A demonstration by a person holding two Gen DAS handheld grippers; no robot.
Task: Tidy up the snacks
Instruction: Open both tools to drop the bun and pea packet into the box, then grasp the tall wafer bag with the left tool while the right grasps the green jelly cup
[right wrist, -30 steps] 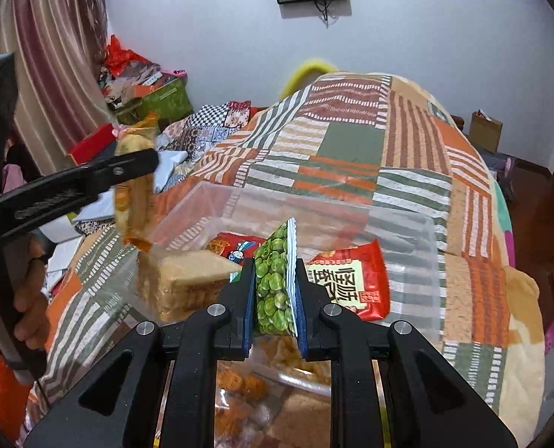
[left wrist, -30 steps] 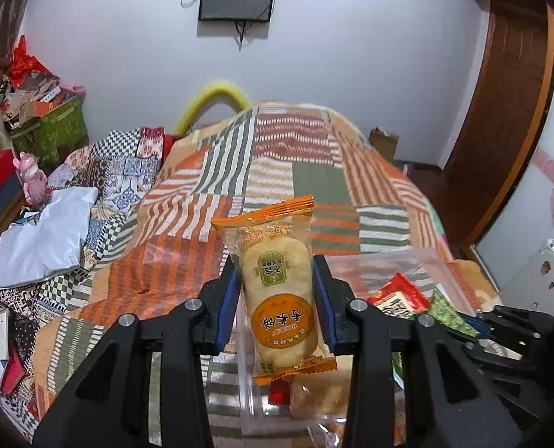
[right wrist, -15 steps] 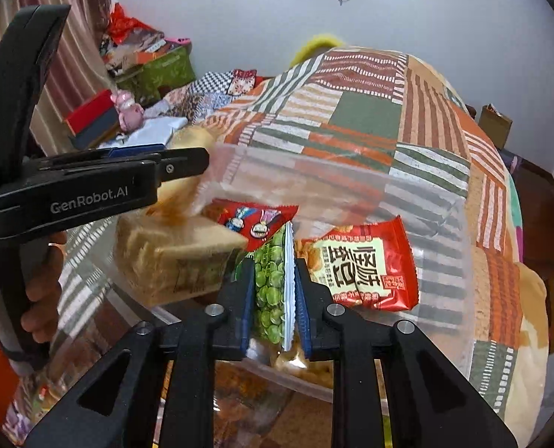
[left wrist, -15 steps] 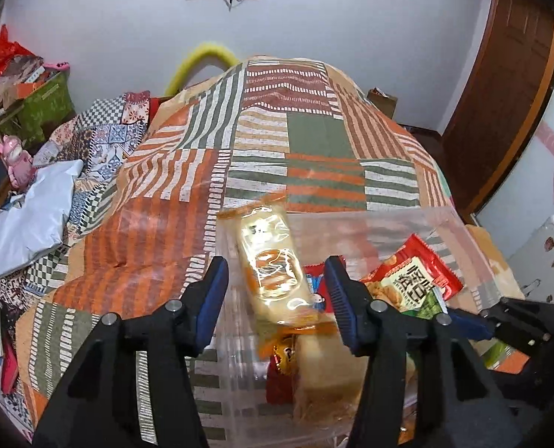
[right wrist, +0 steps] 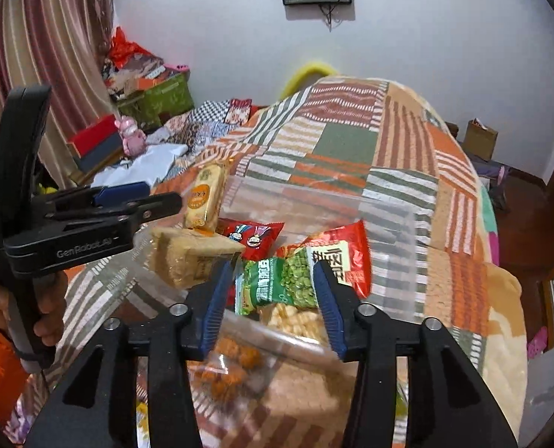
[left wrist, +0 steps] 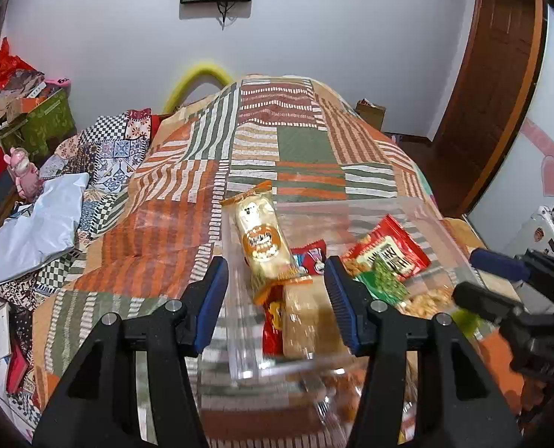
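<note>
Now right claw (right wrist: 271, 304) opening, pea packet (right wrist: 277, 285) loose between pads; left claw (left wrist: 277, 298) parted, empty.

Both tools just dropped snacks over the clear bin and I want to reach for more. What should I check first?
1. Left tool free of its load: ok, the yellow cracker pack leans inside the clear bin, clear of the pads.
2. Right tool free: ok, jaws opening, the green pea packet lies loose between them.
3. Pea packet inside the bin: ok, lying on the other snacks.
4. Cracker pack settled: cannot tell, it stands tilted against the wall.
5. More snacks outside the bin: cannot tell.
</note>
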